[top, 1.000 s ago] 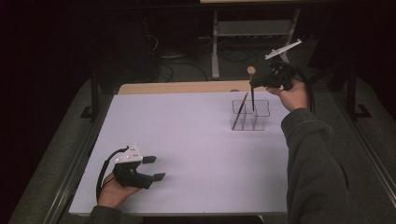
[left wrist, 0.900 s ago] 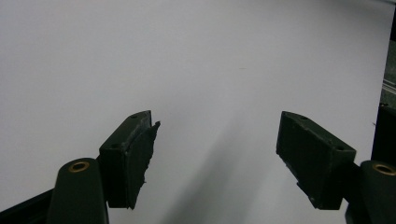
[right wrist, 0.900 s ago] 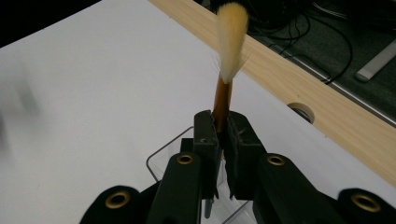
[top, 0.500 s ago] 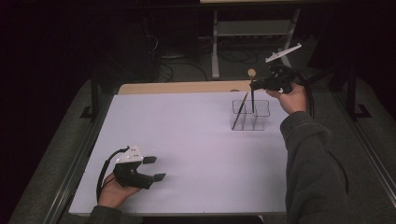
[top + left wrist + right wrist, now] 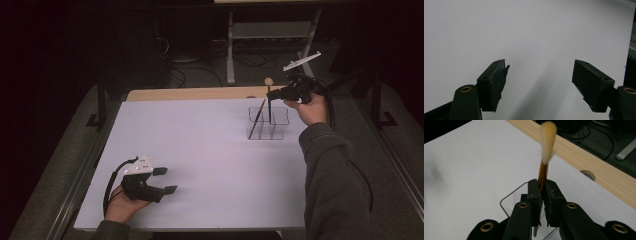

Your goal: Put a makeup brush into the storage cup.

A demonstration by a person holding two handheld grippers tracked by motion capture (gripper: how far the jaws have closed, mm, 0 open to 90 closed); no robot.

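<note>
So your right gripper (image 5: 543,192) is clenched on the brush (image 5: 543,173) just below its pale bristles, holding it upright with its lower end inside the clear holder (image 5: 267,123) at the far right of the table (image 5: 200,145). A second thin stick (image 5: 257,117) already leans in that holder (one seems placed). By my reading the brush only needs releasing. Your left gripper (image 5: 165,181) rests near left, jaws spread, empty.
</note>
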